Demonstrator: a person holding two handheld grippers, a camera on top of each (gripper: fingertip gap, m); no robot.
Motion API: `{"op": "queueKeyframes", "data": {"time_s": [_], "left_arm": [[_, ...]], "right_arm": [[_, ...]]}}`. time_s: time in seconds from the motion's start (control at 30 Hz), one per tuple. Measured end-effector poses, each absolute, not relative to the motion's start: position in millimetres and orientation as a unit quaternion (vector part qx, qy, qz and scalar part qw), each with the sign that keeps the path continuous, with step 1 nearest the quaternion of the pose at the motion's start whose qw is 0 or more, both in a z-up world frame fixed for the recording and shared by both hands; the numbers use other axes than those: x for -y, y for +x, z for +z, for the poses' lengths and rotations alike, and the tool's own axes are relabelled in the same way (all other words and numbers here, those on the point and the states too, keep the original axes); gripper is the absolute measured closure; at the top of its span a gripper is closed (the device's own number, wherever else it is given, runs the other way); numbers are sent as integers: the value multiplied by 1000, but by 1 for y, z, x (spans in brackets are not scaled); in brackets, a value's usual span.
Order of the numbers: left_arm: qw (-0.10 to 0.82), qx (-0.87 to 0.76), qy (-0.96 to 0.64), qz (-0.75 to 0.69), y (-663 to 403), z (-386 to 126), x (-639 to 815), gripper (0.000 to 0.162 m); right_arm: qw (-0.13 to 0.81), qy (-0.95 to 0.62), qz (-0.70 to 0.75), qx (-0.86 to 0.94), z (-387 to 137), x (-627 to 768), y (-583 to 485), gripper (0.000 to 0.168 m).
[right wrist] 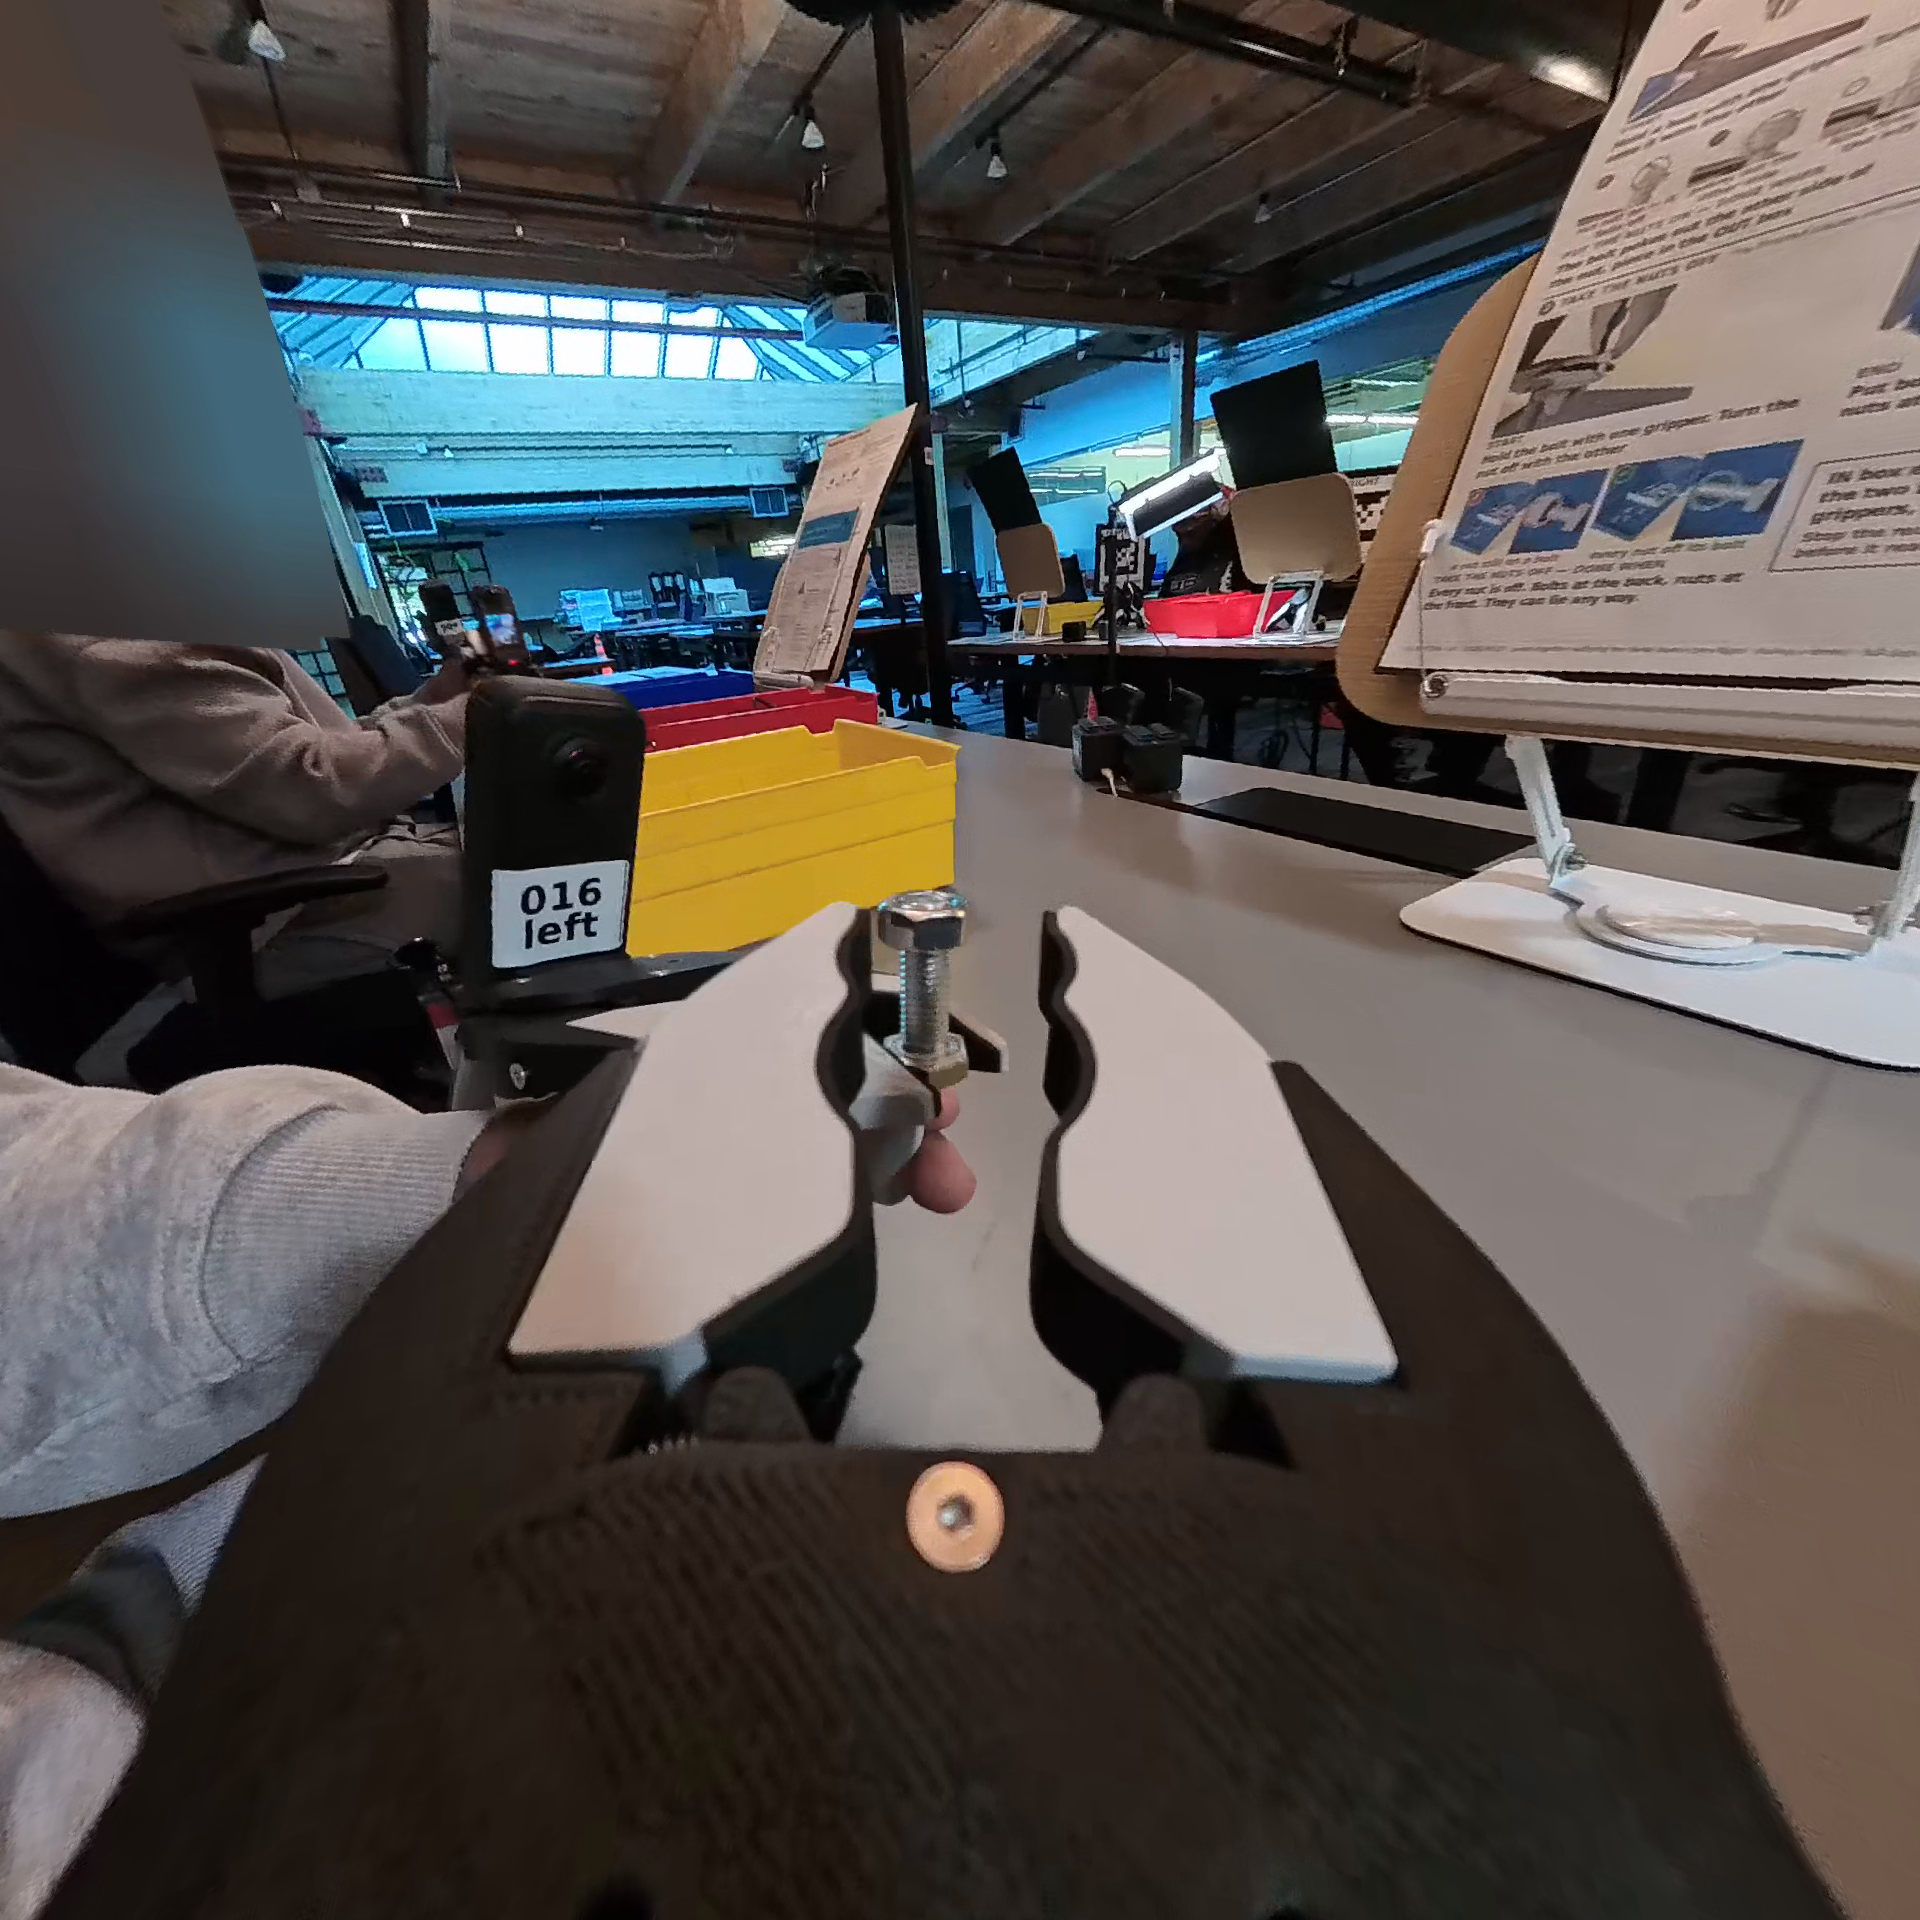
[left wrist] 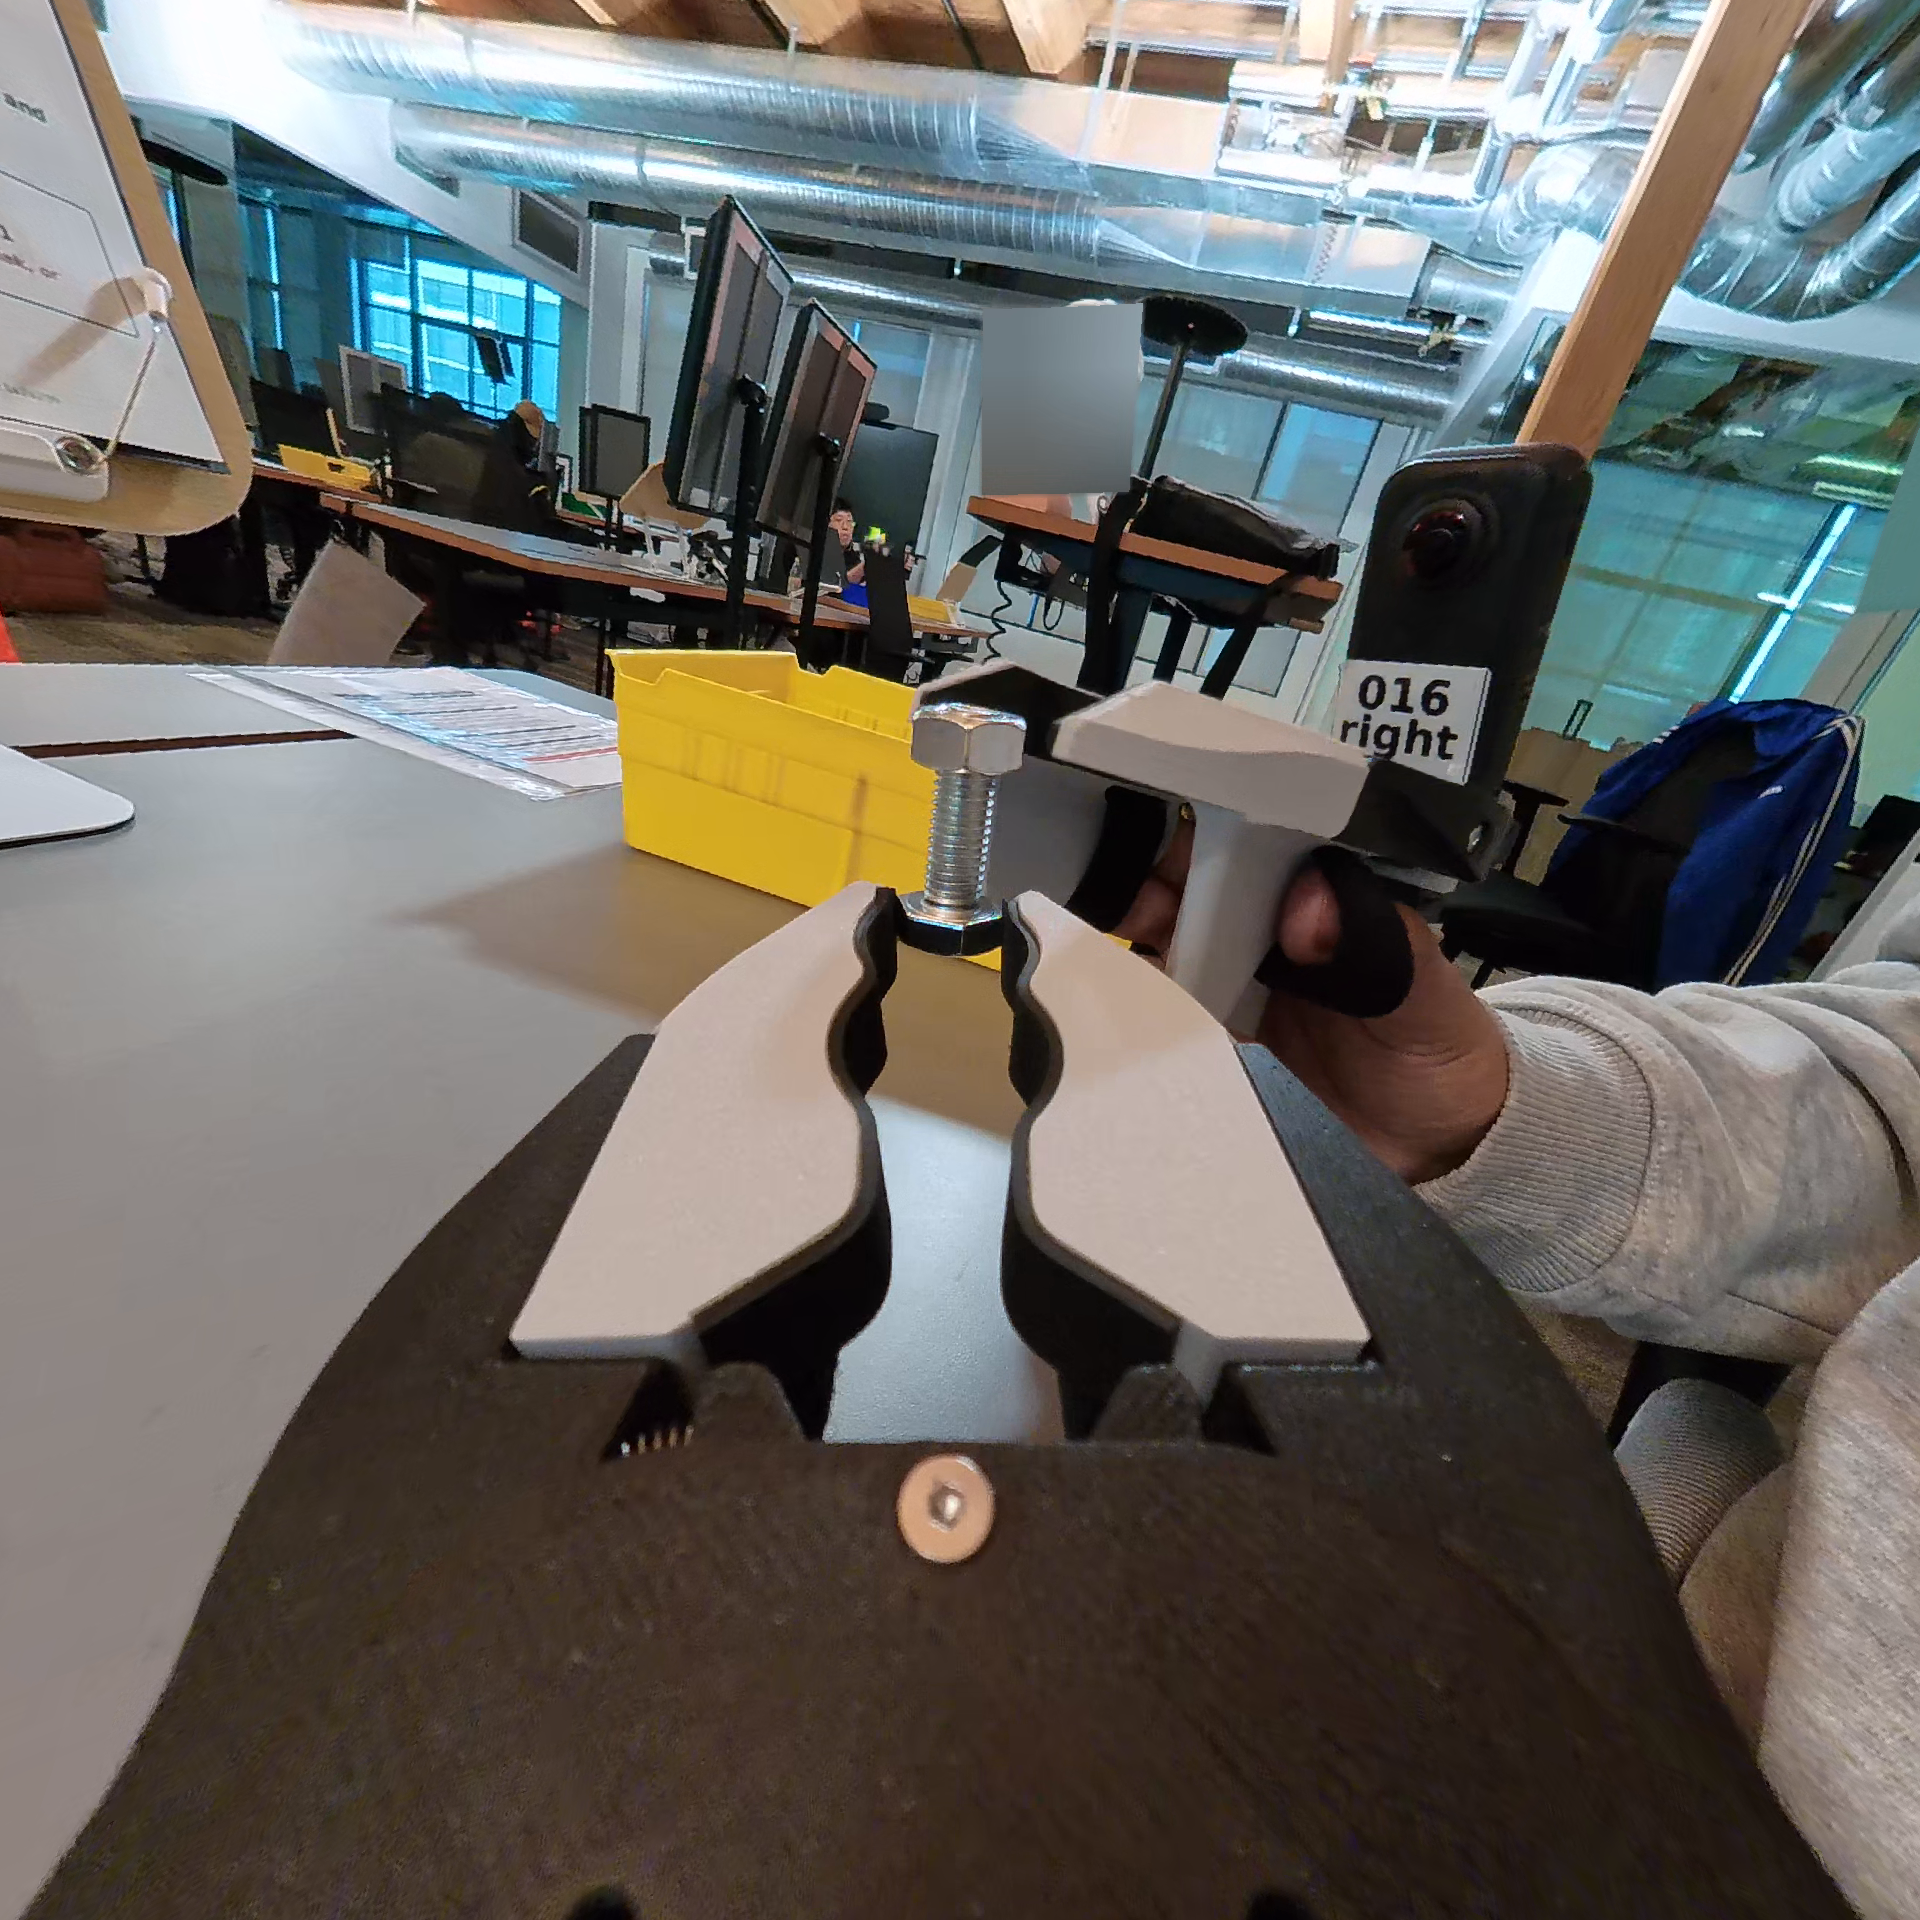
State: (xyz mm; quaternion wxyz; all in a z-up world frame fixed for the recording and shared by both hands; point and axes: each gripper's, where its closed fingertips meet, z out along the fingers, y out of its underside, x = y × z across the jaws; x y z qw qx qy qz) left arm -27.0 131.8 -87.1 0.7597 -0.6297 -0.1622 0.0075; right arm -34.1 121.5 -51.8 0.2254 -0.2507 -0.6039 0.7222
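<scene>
Left gripper (left wrist: 948,914) jaws pinch nut (left wrist: 948,923) at their tips | bolt (left wrist: 961,805) upright, nut at its bottom end (apparently threaded) | right gripper (right wrist: 951,940) jaws apart around bolt head, no contact.

Left gripper (right wrist: 928,1049) mostly hidden behind right gripper (right wrist: 951,925); document stand (right wrist: 1662,665) cut off at right edge.

Your bolt (left wrist: 961,810) is shiny threaded metal; the bin (left wrist: 769,774) behind is glossy yellow plastic. Table (left wrist: 260,997): smooth matt grey. Gripper fingers (left wrist: 727,1132): matt, grainy plastic.
</scene>
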Motion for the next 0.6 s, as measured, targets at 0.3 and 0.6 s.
{"op": "queueKeyframes", "data": {"time_s": [0.3,0.6], "left_arm": [[760,163,-629,7,-27,-87,-132,141],[760,166,-628,8,-28,-87,-131,141]], "right_arm": [[230,-291,715,593,-55,-136,-45,143],[264,-228,713,608,-45,-122,-27,147]]}}
